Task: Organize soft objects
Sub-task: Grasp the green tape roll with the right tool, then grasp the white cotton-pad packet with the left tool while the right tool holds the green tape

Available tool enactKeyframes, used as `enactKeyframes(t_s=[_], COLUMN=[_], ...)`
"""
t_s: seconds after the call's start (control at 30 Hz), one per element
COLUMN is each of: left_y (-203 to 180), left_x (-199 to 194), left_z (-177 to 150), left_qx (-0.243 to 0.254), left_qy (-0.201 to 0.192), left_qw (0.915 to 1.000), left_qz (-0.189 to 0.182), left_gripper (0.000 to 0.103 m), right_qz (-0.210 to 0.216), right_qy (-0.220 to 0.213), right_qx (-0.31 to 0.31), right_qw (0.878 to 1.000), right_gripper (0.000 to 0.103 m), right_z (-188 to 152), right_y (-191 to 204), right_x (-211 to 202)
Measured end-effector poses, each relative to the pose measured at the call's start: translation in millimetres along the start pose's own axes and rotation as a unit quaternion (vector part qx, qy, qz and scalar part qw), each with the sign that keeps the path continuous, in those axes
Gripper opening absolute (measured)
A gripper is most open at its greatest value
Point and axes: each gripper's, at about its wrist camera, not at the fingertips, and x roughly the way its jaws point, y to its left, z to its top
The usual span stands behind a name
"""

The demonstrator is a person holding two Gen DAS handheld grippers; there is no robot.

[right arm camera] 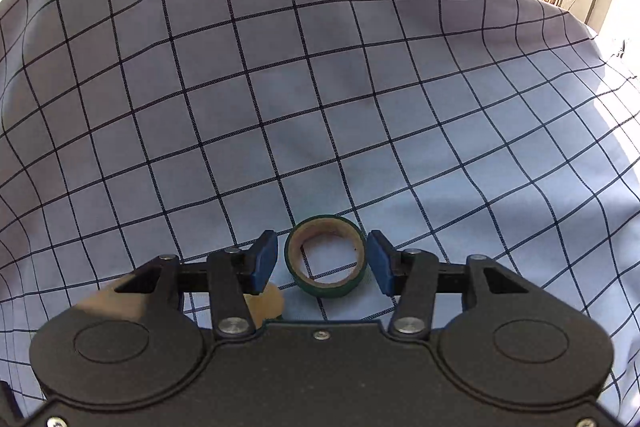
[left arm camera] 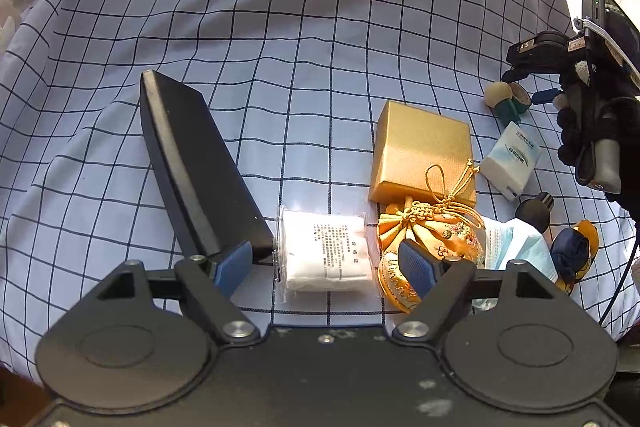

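Observation:
My left gripper (left arm camera: 325, 269) hovers open over a white cotton-pad packet (left arm camera: 326, 251), which lies between its blue pads without touching either. A yellow brocade pouch (left arm camera: 436, 233) with a gold tassel sits just behind the right pad. My right gripper (right arm camera: 322, 261) is low over the checked cloth (right arm camera: 280, 87) with a green tape roll (right arm camera: 325, 255) lying flat between its pads. The right pad is close against the roll, the left one stands slightly off, and neither squeezes it. The left wrist view shows that gripper (left arm camera: 528, 85) at the far right, by the roll (left arm camera: 520, 97).
A long black case (left arm camera: 196, 167) lies left of the packet. A gold box (left arm camera: 424, 151), a tissue pack (left arm camera: 510, 161), a blue face mask (left arm camera: 516, 239), a blue-and-orange bundle (left arm camera: 576, 255) and a beige-capped green piece (left arm camera: 500, 97) cluster at the right. The cloth drops off at its edges.

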Motion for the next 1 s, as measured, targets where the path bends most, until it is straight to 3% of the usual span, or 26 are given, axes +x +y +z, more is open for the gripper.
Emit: enactKeyframes(t_s=[0.2,0.4,0.57,0.8,1.0], left_y=[-0.7,-2.1,-1.3,1.6,6.6], left_x=[2.2,1.4,1.2,-4.3,-6.1], left_z=[-0.9,-1.5,-1.8,-2.9,-3.5], left_qx=[0.002,0.004,0.005,0.003,-0.009], left_qy=[0.003,0.002,0.002,-0.003,-0.005], left_qw=[1.0000,1.0000,1.0000,1.0000,0.9999], left_qz=[0.005,0.004,0.004,0.002,0.003], left_gripper=[0.079,0.079,0.079,0.079,0.079], right_qz=[-0.038,-0.032,-0.019,0.010,0.060], right_qy=[0.003,0.018,0.015,-0.006,-0.016], right_qx=[-0.033,-0.006,0.008,0.010,-0.010], right_qw=[0.999,0.999,1.000,1.000,0.998], right_gripper=[0.055,0.051,0.015,0.015,0.015], right_z=[-5.1,-6.4,-6.4,-19.7,-48.2], right_y=[8.1,-5.7,-19.7,-37.1,-42.2], right_x=[3.9,7.3,0.8,-42.4,-102.1])
